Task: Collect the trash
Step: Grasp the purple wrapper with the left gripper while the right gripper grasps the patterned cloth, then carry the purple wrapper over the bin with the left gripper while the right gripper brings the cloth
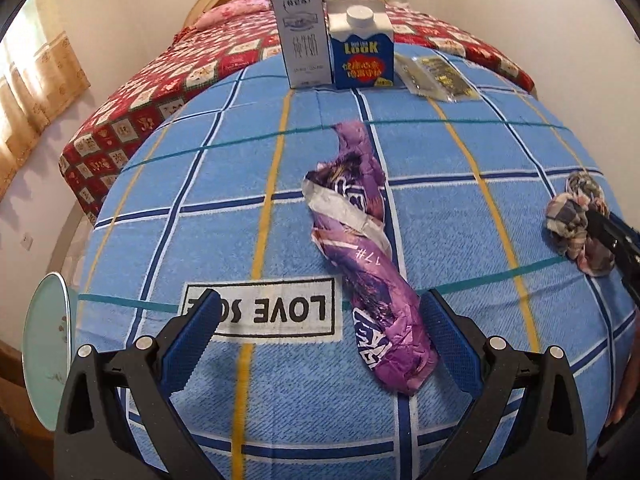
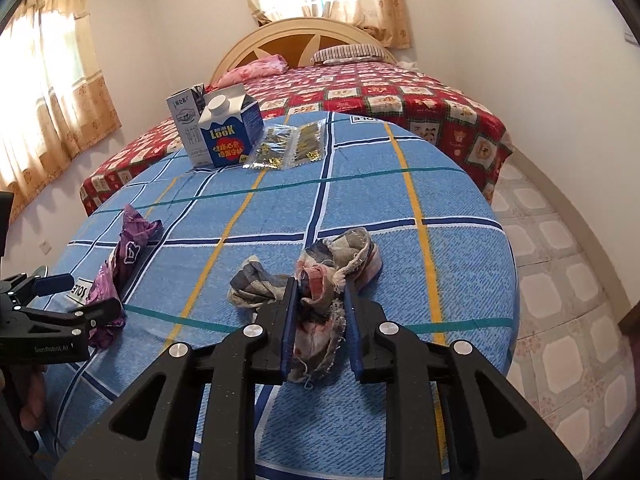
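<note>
A long crumpled purple wrapper (image 1: 360,240) lies on the blue checked tablecloth (image 1: 200,208). My left gripper (image 1: 320,312) is open and wide just above the cloth, and the wrapper's near end rests beside its right finger (image 1: 440,320) without being pinched. In the right wrist view the same wrapper (image 2: 128,240) lies by the left gripper (image 2: 80,296). A crumpled plaid rag (image 2: 320,280) rests on the table. My right gripper (image 2: 320,320) stands narrow around the rag's near part, which fills the gap and touches both pads. The left wrist view shows the rag (image 1: 572,212) at far right.
Two upright cartons, one grey-white (image 1: 306,40) and one blue (image 1: 360,48), stand at the table's far edge beside flat foil sachets (image 1: 436,74). A bed with a red quilt (image 2: 400,96) lies behind. A round glass surface (image 1: 44,356) sits low at left. Tiled floor (image 2: 560,280) runs along the right.
</note>
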